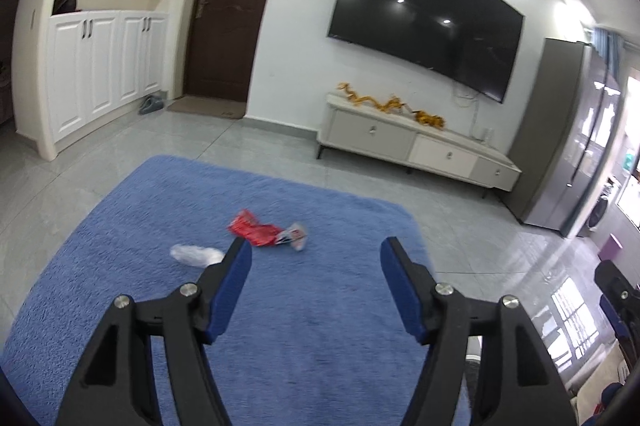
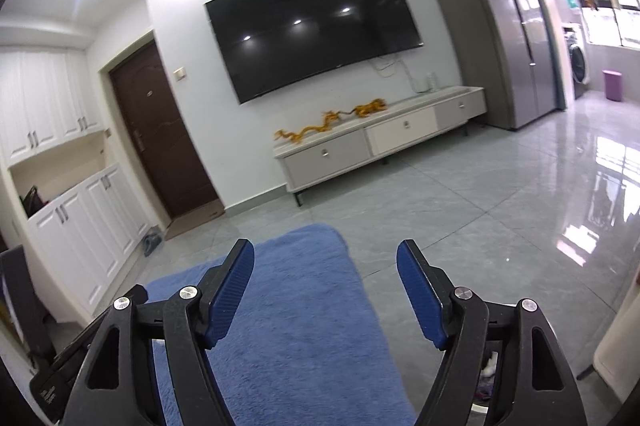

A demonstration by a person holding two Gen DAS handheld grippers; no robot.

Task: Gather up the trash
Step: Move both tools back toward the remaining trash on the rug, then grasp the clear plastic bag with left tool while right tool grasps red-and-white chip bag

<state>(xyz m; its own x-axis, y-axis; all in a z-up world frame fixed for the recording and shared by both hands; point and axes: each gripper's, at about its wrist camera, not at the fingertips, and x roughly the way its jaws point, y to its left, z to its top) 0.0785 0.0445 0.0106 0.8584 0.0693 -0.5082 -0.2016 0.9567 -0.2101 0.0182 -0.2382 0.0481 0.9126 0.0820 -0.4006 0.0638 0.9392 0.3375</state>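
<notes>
Red crinkled foil wrapper [image 1: 256, 232] on blue shaggy rug [image 1: 120, 266]: light, soft, we pinch its middle; both grippers [image 1: 316, 250] [image 2: 325, 252] gape empty.

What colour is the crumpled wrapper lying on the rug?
Red, with a white end: the wrapper on the blue rug shows best in the left wrist view.

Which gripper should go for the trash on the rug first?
Left. The left gripper is open, with the red wrapper and clear plastic scrap just ahead on the blue rug. The right gripper, also open, sees no trash.
</notes>
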